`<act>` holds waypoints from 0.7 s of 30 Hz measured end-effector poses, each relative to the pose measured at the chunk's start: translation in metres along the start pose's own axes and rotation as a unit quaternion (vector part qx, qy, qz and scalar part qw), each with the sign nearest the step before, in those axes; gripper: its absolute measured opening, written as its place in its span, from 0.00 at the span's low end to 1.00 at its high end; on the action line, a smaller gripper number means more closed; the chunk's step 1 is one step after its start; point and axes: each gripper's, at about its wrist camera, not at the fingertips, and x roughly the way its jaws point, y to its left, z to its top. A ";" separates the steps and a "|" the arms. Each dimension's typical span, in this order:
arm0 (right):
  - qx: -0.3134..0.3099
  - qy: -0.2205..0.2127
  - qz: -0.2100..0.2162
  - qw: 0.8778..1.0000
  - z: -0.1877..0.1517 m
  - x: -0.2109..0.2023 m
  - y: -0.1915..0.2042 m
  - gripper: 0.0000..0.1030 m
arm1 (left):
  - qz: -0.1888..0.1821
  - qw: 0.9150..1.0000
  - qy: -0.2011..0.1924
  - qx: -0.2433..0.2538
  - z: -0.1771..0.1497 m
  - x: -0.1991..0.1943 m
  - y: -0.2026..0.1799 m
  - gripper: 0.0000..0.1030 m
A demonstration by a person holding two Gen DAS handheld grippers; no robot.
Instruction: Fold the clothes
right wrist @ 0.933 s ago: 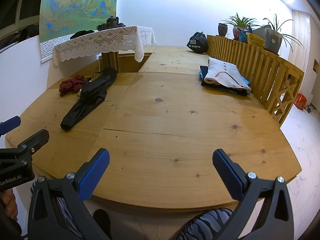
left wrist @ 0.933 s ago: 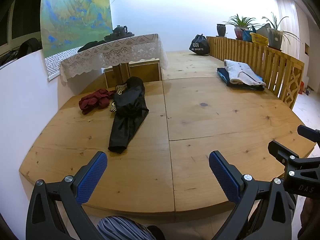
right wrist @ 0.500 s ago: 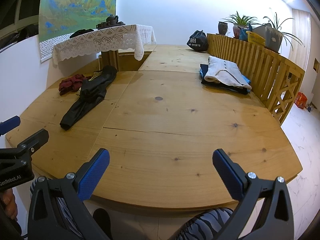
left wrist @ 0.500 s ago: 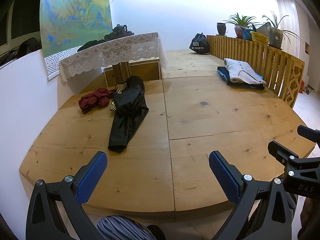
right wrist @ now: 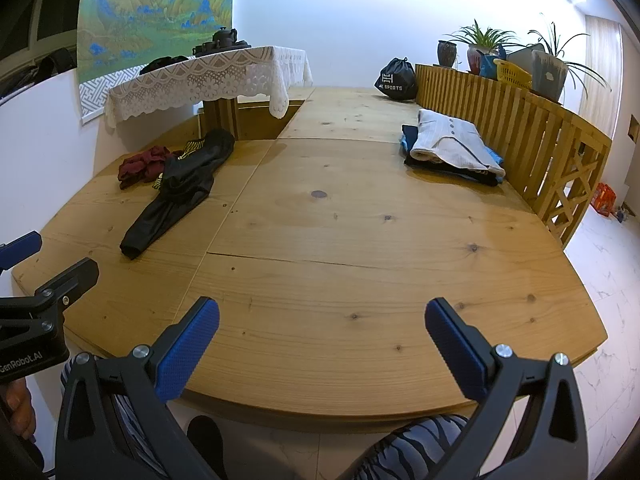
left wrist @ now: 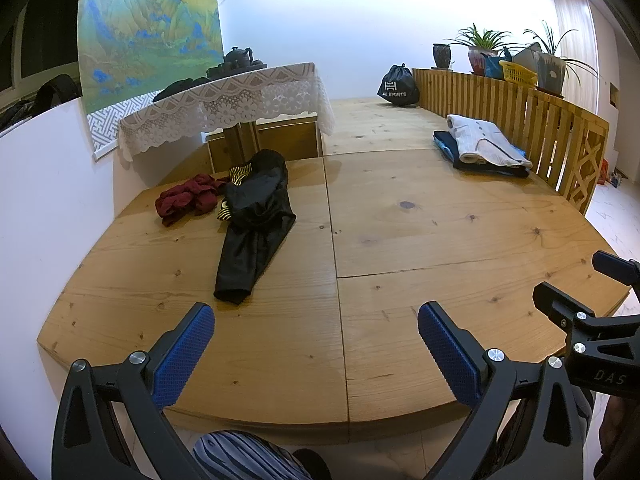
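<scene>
A: Here we are, and both tools hang at the near edge of a big wooden platform (left wrist: 400,216) of pale pine boards, knots showing, seams running across it.

B: The left gripper (left wrist: 316,344) is spread wide, blue pads facing each other with nothing between them. Same for the right gripper (right wrist: 322,336): wide apart, holding nothing.

A: And the clothes? A black garment (left wrist: 256,224) lies long and crumpled on the left half, its cuff end pointing toward us. Just beside it, touching at the far end, a bunched dark red garment (left wrist: 186,198), with a bit of black-and-gold striped fabric (left wrist: 239,170) peeking out between the 2.

B: Far right, a folded stack (right wrist: 452,148) sits next to a wooden slatted railing (right wrist: 520,128), a pale buttoned piece on top of darker ones.

A: Round the room: a lace-covered table (left wrist: 224,100) with a dark teapot (left wrist: 238,54), a landscape painting (left wrist: 148,28) behind, white walls.

B: A black drawstring bag (right wrist: 396,78) at the far end, potted plants (right wrist: 484,40) and a yellow basket (right wrist: 512,72) on the railing's ledge, marble-look floor to the right.

A: Striped trouser legs (right wrist: 416,448) show below the platform edge.
</scene>
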 end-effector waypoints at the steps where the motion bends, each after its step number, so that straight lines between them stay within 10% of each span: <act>1: 0.000 0.000 0.000 1.000 0.000 0.000 0.000 1.00 | 0.000 1.000 0.000 0.000 0.000 0.000 0.000 1.00; 21: -0.001 0.006 0.001 1.000 -0.002 0.003 0.000 1.00 | -0.001 1.000 0.005 0.002 0.000 0.003 0.000 1.00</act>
